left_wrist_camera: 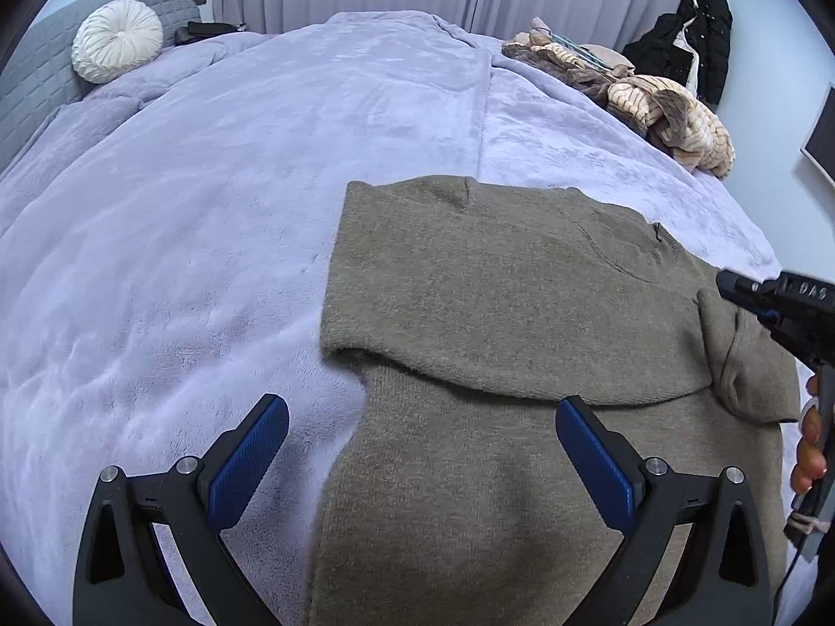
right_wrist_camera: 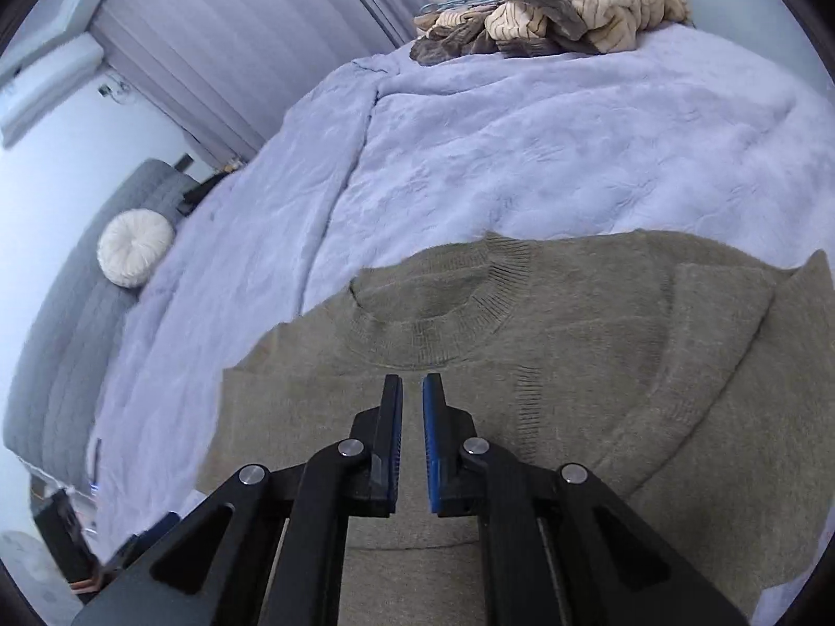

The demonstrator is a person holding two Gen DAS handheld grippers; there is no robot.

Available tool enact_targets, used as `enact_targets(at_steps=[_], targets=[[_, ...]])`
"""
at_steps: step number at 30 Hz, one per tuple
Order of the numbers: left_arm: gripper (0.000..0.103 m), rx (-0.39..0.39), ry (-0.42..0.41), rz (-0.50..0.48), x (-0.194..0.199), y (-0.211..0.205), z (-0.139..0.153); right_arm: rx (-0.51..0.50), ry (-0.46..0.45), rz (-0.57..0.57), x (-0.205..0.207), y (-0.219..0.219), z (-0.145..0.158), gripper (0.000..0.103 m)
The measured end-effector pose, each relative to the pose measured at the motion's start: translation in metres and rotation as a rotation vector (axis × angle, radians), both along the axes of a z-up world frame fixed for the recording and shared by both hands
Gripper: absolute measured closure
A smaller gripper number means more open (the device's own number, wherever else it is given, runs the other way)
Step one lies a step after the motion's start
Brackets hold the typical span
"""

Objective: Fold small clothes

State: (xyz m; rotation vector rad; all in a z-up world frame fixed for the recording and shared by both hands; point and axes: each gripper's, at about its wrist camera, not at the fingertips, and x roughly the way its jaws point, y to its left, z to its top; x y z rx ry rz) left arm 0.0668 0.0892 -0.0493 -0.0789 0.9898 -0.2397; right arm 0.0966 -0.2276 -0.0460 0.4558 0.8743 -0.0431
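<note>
The sweater [left_wrist_camera: 511, 323] lies flat on the blanket [left_wrist_camera: 182, 219], neck away from me, hem toward me, its length running straight out along my reach. My left tongs [left_wrist_camera: 421, 461] gape wide and empty over its left edge, nearest the folded-in sleeve. My right tongs [right_wrist_camera: 412, 438] are pinched nearly closed on nothing, above the chest just below the collar [right_wrist_camera: 443, 308].
</note>
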Motion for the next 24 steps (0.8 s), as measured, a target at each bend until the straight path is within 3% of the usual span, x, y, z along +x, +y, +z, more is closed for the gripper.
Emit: enact_targets(at_steps=[2, 3, 4, 6, 8, 11, 14, 15, 16, 18, 20, 24], targets=[[0.000, -0.003, -0.007, -0.009, -0.001, -0.001, 0.001, -0.119, 0.053, -0.098, -0.011, 0.000, 0.001, 0.059], [0.000, 0.005, -0.018, -0.020, -0.001, -0.004, 0.001, -0.157, 0.066, -0.153, -0.019, -0.007, 0.002, 0.019], [0.000, 0.014, -0.025, -0.035, -0.001, -0.009, 0.002, -0.188, 0.068, -0.222, -0.030, -0.019, 0.004, 0.005], [0.000, 0.038, -0.032, -0.067, -0.002, -0.020, 0.001, -0.193, 0.062, -0.333, -0.044, -0.043, 0.008, 0.006], [0.000, 0.051, -0.034, -0.093, -0.003, -0.029, -0.001, -0.123, 0.113, -0.394, -0.048, -0.073, 0.002, 0.011], [0.000, 0.057, -0.038, -0.124, -0.007, -0.040, -0.001, -0.075, 0.167, -0.415, -0.040, -0.094, -0.016, 0.031], [0.000, 0.060, -0.049, -0.128, -0.010, -0.036, 0.002, -0.075, 0.227, -0.389, -0.021, -0.100, -0.036, 0.065], [0.000, 0.056, -0.051, -0.122, -0.010, -0.032, 0.003, -0.053, 0.215, -0.395, -0.023, -0.101, -0.037, 0.083], [0.000, 0.050, -0.053, -0.107, -0.009, -0.025, 0.003, -0.019, 0.184, -0.399, -0.025, -0.102, -0.033, 0.089], [0.000, 0.053, -0.054, -0.067, -0.007, -0.016, 0.001, 0.046, 0.065, -0.325, -0.028, -0.093, -0.018, 0.089], [0.000, 0.050, -0.036, -0.042, -0.003, -0.009, -0.004, 0.043, -0.033, -0.190, -0.022, -0.069, -0.001, 0.089], [0.000, 0.045, -0.005, -0.025, -0.001, -0.005, -0.011, 0.030, -0.079, 0.107, 0.002, -0.008, 0.010, 0.089]])
